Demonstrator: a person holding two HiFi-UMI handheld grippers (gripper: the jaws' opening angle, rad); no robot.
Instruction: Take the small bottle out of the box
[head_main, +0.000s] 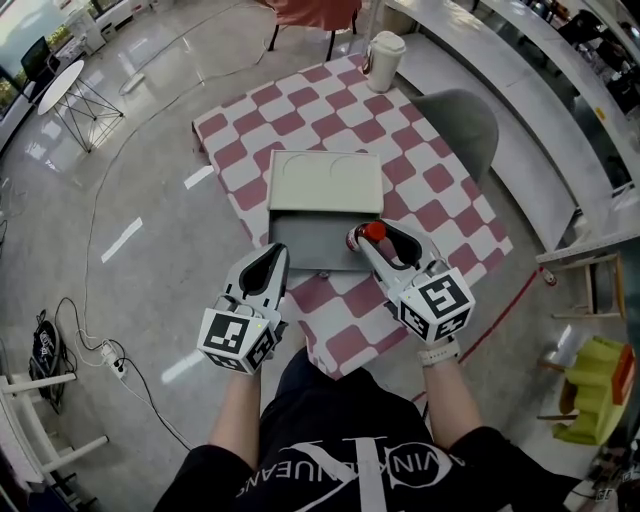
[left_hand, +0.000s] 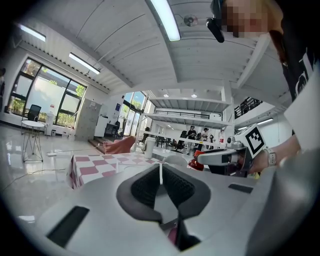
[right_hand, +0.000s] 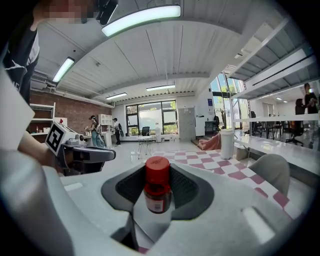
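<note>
Small bottle (right_hand: 158, 192), red cap, upright, clamped between the jaws of the right gripper (head_main: 375, 242), seen over the right edge of the open box (head_main: 310, 245) on the checkered table (head_main: 440, 190). Left gripper (left_hand: 160, 176) has its jaws together, holding nothing, near the box's front edge. 1 white cup (head_main: 383, 60) at the table's far side.

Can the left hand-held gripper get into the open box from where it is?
Probably yes. The box lies open, lid flipped back, and the left hand-held gripper sits right at its near left corner, nothing between. The right hand-held gripper, holding the small bottle, is at the other side.
</note>
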